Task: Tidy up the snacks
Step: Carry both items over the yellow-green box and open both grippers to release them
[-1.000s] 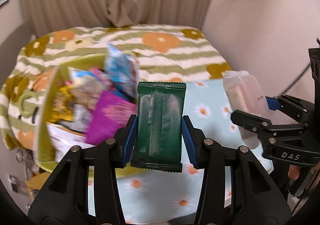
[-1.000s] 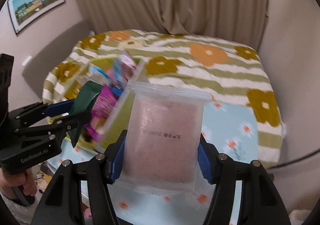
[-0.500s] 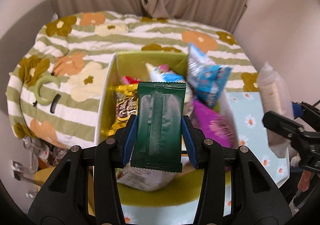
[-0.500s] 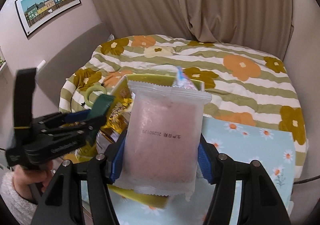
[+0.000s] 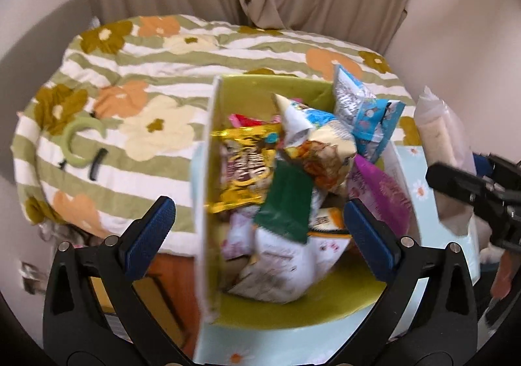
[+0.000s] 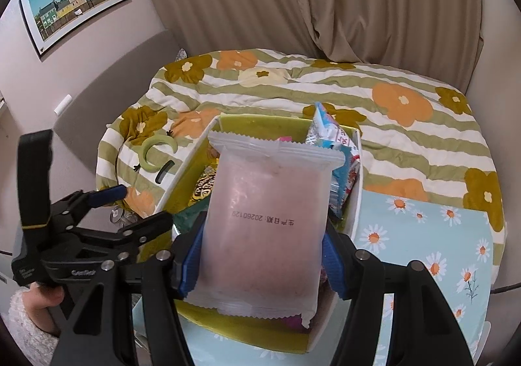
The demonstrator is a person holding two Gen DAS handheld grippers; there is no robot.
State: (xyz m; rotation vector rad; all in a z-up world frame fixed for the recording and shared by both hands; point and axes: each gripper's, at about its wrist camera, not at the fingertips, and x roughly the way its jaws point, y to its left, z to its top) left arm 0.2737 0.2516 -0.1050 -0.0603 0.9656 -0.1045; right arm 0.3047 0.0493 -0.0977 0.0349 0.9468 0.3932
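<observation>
The left gripper (image 5: 257,226), jaws just sprung wide, hangs over the white-walled, lime-lined box (image 5: 208,170); nothing sits between its ribbed blue pads. The glossy dark green packet (image 5: 286,206) lies loose atop the crinkly wrappers inside. The right gripper (image 6: 260,263) clamps a frosted pinkish pouch (image 6: 267,222) with serrated seams above the box.

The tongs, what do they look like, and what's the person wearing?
Both tongs, left and right, are black angular plastic with silver bolts and blue ribbed pads. The left's side carries white lettering. A fuzzy white sleeve covers the left wrist.
</observation>
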